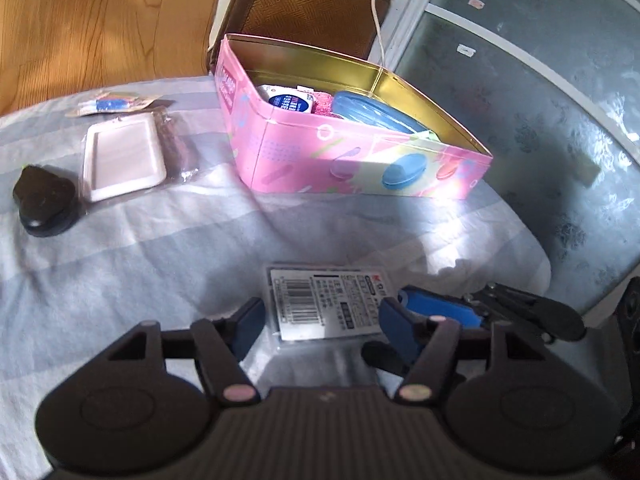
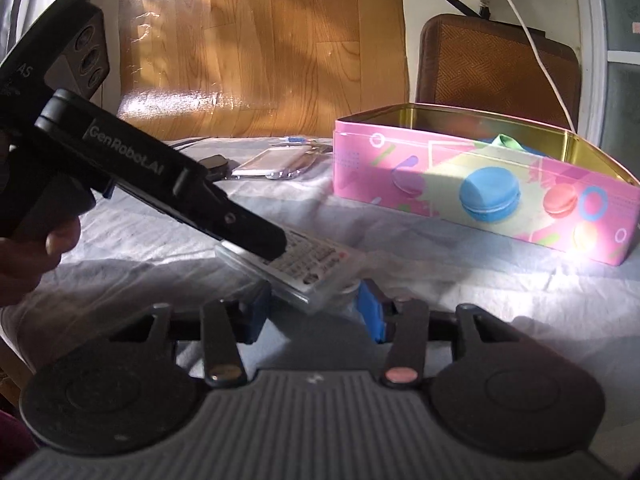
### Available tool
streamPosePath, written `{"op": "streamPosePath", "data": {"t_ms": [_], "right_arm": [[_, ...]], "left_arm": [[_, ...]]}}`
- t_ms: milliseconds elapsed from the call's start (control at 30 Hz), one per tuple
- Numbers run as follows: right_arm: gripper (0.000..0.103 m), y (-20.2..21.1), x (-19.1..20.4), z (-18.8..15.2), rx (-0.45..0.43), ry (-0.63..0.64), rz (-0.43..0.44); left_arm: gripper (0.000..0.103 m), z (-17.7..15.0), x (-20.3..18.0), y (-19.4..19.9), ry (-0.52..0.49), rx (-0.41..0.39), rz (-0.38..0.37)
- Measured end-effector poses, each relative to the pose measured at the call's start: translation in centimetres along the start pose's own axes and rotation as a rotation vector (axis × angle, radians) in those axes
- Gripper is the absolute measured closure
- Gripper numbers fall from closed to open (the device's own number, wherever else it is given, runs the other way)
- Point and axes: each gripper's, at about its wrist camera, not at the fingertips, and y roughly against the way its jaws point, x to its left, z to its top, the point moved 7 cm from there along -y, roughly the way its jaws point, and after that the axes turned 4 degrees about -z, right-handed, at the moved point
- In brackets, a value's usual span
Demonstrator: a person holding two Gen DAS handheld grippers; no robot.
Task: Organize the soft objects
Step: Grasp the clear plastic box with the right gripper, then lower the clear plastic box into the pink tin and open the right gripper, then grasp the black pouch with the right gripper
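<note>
A flat clear packet with a white barcode label (image 1: 324, 304) lies on the pale cloth between the two grippers; in the right wrist view it (image 2: 308, 270) looks tilted up at one edge. My left gripper (image 1: 320, 320) is open with its blue pads either side of the packet's near end. My right gripper (image 2: 314, 312) is open around the packet's other end; its blue finger shows in the left wrist view (image 1: 440, 308). The open pink tin (image 1: 360, 160) holds a blue pouch (image 1: 372, 114) and a white packet (image 1: 290, 102).
A white tray-like packet (image 1: 124, 158), a black object (image 1: 44, 202), a small blue-and-white packet (image 1: 112, 104) and a brown wrapped strip (image 1: 174, 144) lie at the left. A brown chair (image 2: 496, 64) stands behind the tin. The cloth's edge drops off at right.
</note>
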Motion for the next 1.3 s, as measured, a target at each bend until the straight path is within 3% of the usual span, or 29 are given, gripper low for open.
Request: {"op": "streamPosePath", "data": {"t_ms": [133,333,400,567,700,733,867,967,1000,1133,1200,1300], "right_arm": [[0.053,1.5,-0.9,2.8,-0.099,-0.01,-0.042],[0.056,1.2,-4.8,8.7,-0.24,-0.002,-0.159],[0.059,-0.6,-7.2,9.6,-0.227,-0.045,-0.192],[0.06,-6.1,-10.8,9.8,-0.101,-0.111,-0.255],[0.059,-8.0,-12.8,9.6,-0.08,-0.111,-0.434],[0.059,-7.6,-13.0,9.5,-0.09,-0.138,-0.435],[0.059,-4.1,-11.8,9.9,-0.209,-0.219,-0.393],[0.058,-2.2,-8.4,10.5,-0.282,-0.217,-0.255],[0.058,-2.2,-6.9,10.6,-0.283,-0.207,-0.192],[0.058,-4.6,1.4,10.1,-0.164,-0.116,0.118],[0.059,-6.7,5.5,9.6,-0.093,-0.024,0.179],[0.06,-10.2,9.9,9.4,-0.021,0.095,0.209]], "left_arm": [[0.043,2.7,-1.1,1.6,-0.003,-0.056,-0.032],[0.043,11.3,-3.4,2.6,-0.125,-0.199,-0.053],[0.043,13.4,-3.1,0.9,-0.123,-0.199,-0.056],[0.043,15.9,-1.7,-4.5,-0.084,-0.139,-0.046],[0.042,16.1,-0.2,-6.9,-0.06,-0.122,0.038],[0.042,16.0,0.1,-6.6,-0.047,-0.131,0.045],[0.043,15.2,1.6,-1.5,-0.037,-0.243,0.013],[0.04,12.9,5.0,4.4,0.003,-0.356,0.053],[0.04,11.8,6.7,5.9,0.023,-0.372,0.097],[0.04,6.2,14.2,10.0,0.107,-0.344,0.365],[0.041,3.4,17.8,10.9,0.182,-0.304,0.448],[0.041,0.6,21.3,12.0,0.28,-0.298,0.498]]}}
